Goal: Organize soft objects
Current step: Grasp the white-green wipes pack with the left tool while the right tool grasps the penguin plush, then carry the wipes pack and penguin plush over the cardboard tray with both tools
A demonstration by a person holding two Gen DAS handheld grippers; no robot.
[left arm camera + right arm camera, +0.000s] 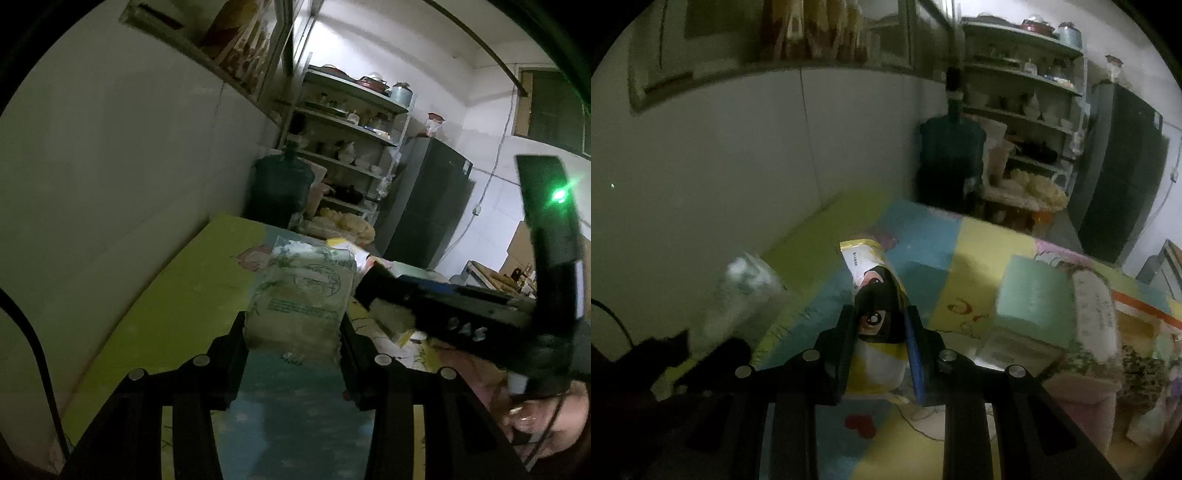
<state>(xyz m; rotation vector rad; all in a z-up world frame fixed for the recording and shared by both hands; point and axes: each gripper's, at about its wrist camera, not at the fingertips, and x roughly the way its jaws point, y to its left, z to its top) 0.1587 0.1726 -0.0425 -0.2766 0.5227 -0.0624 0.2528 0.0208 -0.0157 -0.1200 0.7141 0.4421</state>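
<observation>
My left gripper (293,332) has its two black fingers closed against the sides of a pale, clear-plastic soft pack printed with green line drawings and lettering (301,291). The pack stands up between the fingers and reaches forward past their tips, lifted over the patchwork play mat of lime, blue and yellow panels (177,295). From the right wrist camera the same pack shows as a blurred pale bundle (742,295) at the left, near the white wall.

My right gripper (881,325) is clamped on a yellow and white soft plastic packet with a dark cartoon face printed on it (873,295). The packet sits squeezed between the black finger and the blue-edged finger, its yellow top end sticking out ahead of the tips and its white lower end bulging back toward the camera. In the left view that gripper crosses from the right as a dark bar (436,306), just beside my left one.

A mint-green rectangular pad (1034,291) lies on the mat to the right of the packet, well apart from it. Beyond the mat stand a large dark-green water jug (951,147) and open shelving stacked with crockery (1027,92); I cannot tell individual items there.
</observation>
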